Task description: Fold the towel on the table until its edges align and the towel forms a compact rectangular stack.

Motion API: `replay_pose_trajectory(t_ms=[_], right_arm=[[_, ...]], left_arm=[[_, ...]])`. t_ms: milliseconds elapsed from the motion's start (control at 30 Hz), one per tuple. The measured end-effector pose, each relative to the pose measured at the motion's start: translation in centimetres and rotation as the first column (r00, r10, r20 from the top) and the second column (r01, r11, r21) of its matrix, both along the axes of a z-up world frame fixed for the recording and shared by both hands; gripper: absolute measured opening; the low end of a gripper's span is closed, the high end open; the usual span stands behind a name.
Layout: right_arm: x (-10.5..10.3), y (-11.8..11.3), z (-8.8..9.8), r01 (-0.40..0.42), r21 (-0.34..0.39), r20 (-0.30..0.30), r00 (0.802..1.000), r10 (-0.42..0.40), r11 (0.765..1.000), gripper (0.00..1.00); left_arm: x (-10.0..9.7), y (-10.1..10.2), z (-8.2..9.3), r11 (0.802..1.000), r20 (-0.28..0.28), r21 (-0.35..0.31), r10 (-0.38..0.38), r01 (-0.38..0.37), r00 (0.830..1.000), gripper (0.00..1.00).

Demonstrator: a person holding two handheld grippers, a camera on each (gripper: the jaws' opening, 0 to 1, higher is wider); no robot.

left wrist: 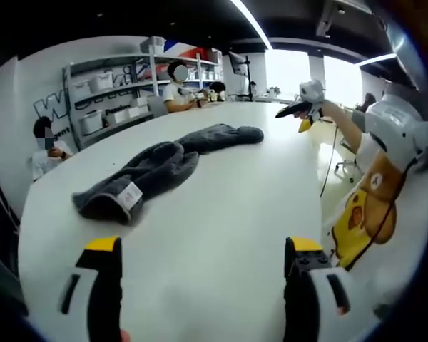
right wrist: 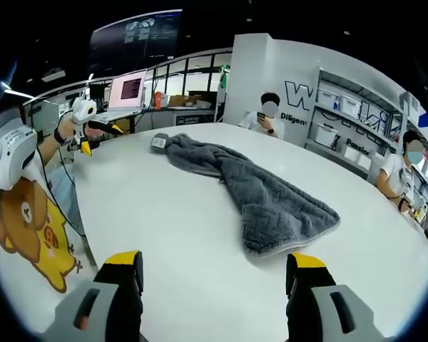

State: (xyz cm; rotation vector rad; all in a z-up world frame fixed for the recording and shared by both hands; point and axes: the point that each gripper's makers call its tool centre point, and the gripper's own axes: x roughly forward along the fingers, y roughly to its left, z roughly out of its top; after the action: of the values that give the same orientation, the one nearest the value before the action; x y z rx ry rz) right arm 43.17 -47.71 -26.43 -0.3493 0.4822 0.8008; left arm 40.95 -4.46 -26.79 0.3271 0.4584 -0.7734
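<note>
- Lying crumpled and unfolded on the white table (left wrist: 221, 214), a dark grey towel (left wrist: 157, 167) stretches in a long, twisted strip; no fold has been started.
- In the left gripper view, the left gripper (left wrist: 203, 274) hovers above the bare tabletop with its yellow-tipped jaws spread wide and nothing between them. The towel's nearer end, bearing a small white label (left wrist: 130, 194), sits ahead and slightly left of it, apart from the jaws.
- In the right gripper view, the right gripper (right wrist: 214, 285) is likewise parted and empty, hanging over the table just short of the towel's broad, flatter end (right wrist: 285, 214).
- A judgement: this is the approach step. The next move probably calls for each gripper to reach a corner, pinch the edge, and spread the cloth flat before folding.
- A person in a white headset (right wrist: 11, 157) and a bear-printed top holds both tools, arms spread so they face the towel from opposite ends.
- Other people sit at shelves (left wrist: 114, 100) beyond the table.
</note>
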Motion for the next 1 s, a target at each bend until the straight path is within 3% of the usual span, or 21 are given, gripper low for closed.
replay_pose_trajectory(t_ms=[600,1000], right_arm=[[-0.6,-0.8,-0.2,0.012,0.007,-0.003,1.000,-0.012,1.000,0.86],[-1.2,-0.8,-0.3,0.016,0.004,-0.004,1.000,-0.016,1.000,0.86]], left_arm=[[6.2,0.9,-1.3,0.998,-0.029,-0.038,0.043,-0.044,0.999,0.97],[11.1,0.3,-3.0,0.990,-0.052,-0.133,0.045,-0.052,0.998,0.87]])
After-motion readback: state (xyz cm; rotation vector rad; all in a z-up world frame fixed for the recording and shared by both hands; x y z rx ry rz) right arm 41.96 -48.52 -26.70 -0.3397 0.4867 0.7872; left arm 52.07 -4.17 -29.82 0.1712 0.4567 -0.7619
